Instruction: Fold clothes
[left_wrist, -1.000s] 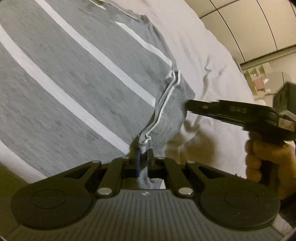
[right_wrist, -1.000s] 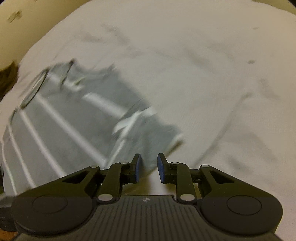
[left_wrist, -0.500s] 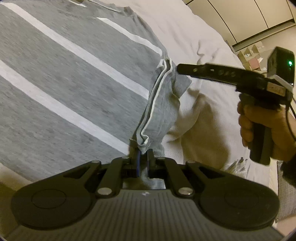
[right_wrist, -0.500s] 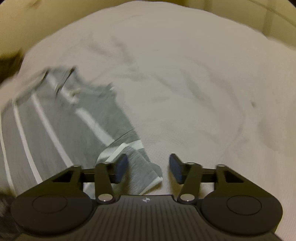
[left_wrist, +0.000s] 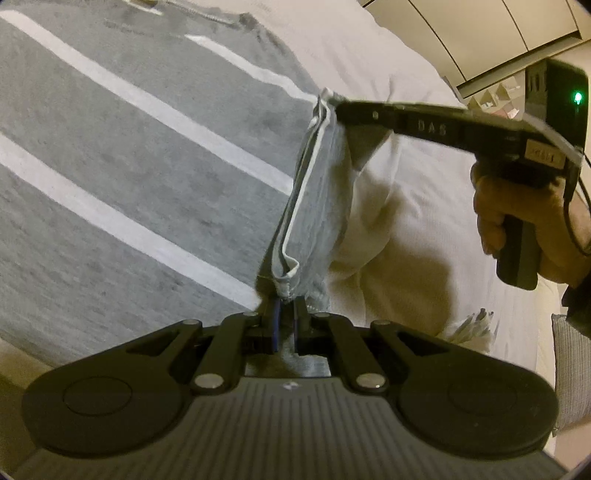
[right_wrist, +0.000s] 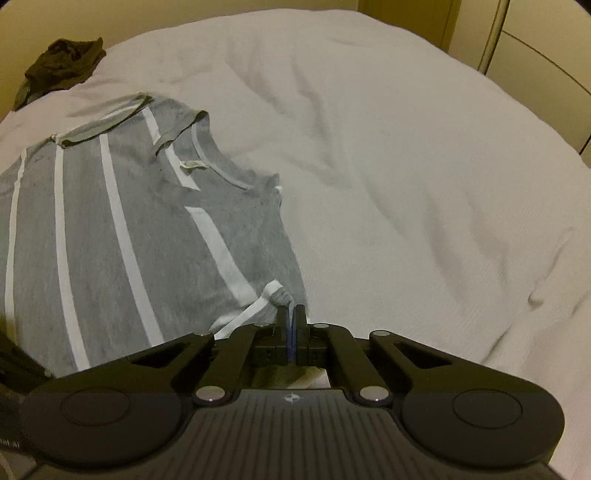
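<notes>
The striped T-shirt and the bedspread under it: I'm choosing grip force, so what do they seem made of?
Striped T-shirt: likely soft cotton-type jersey knit, matte heathered grey with white stripes; it drapes limply between the left gripper and right gripper. Bedspread: white woven textile, matte, faint fine texture, soft creases. Exact fibres cannot be told.

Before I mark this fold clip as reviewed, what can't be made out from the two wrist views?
- Left wrist view: the T-shirt's far side and hem run off the frame's left edge.
- Right wrist view: the dark garment at the bed's far corner is too small and dim to identify.
- Either view: the shirt sleeve hides the bedding under it.
</notes>
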